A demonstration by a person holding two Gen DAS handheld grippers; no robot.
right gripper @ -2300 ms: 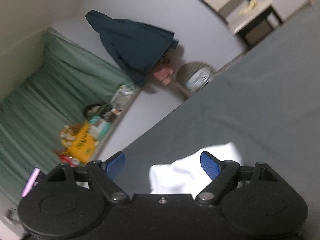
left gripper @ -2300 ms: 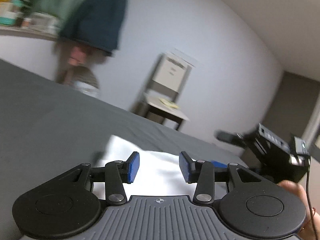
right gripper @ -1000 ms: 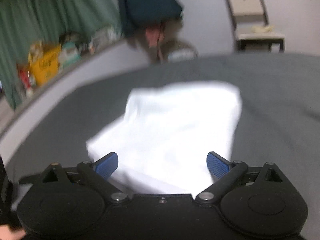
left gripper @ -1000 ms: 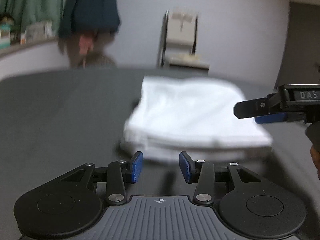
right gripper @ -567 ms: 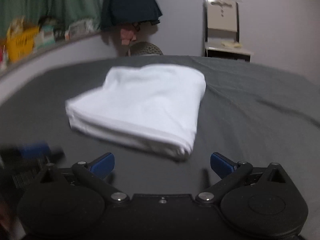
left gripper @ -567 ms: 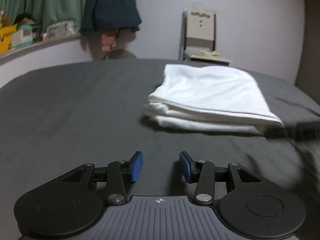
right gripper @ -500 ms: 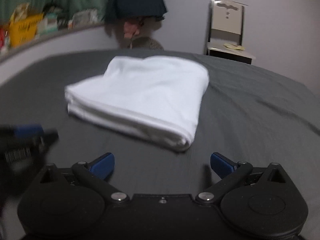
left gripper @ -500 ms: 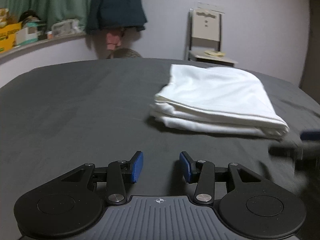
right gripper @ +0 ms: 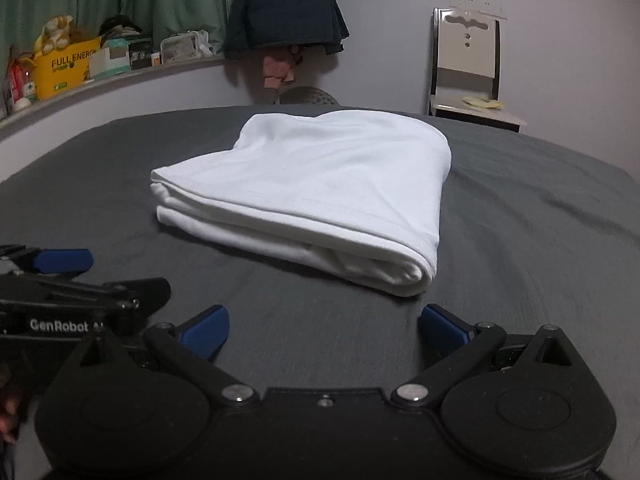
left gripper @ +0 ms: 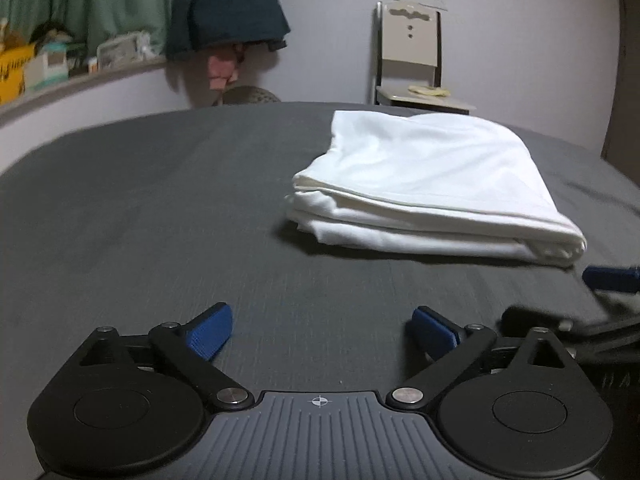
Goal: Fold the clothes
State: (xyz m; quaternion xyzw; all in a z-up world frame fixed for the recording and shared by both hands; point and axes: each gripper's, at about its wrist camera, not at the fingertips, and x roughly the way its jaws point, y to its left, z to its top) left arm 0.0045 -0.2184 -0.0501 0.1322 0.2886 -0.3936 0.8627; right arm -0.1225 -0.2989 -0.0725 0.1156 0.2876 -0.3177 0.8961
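Observation:
A white garment (left gripper: 432,184) lies folded in a neat stack on the dark grey bed sheet (left gripper: 160,200). It also shows in the right wrist view (right gripper: 320,188). My left gripper (left gripper: 322,330) is open and empty, low over the sheet, short of the stack and to its left. My right gripper (right gripper: 324,330) is open and empty, just in front of the stack's near edge. The left gripper also shows at the left edge of the right wrist view (right gripper: 64,280).
A ledge (right gripper: 100,76) with boxes and bags runs along the far left wall under green curtains. A dark jacket (right gripper: 284,4) hangs on the back wall. A chair (right gripper: 468,76) stands behind the bed at the right.
Both grippers have pulled back from the folded garment and levelled out low over the sheet. My left gripper's jaws have opened wide in the last half second. The garment lies still.

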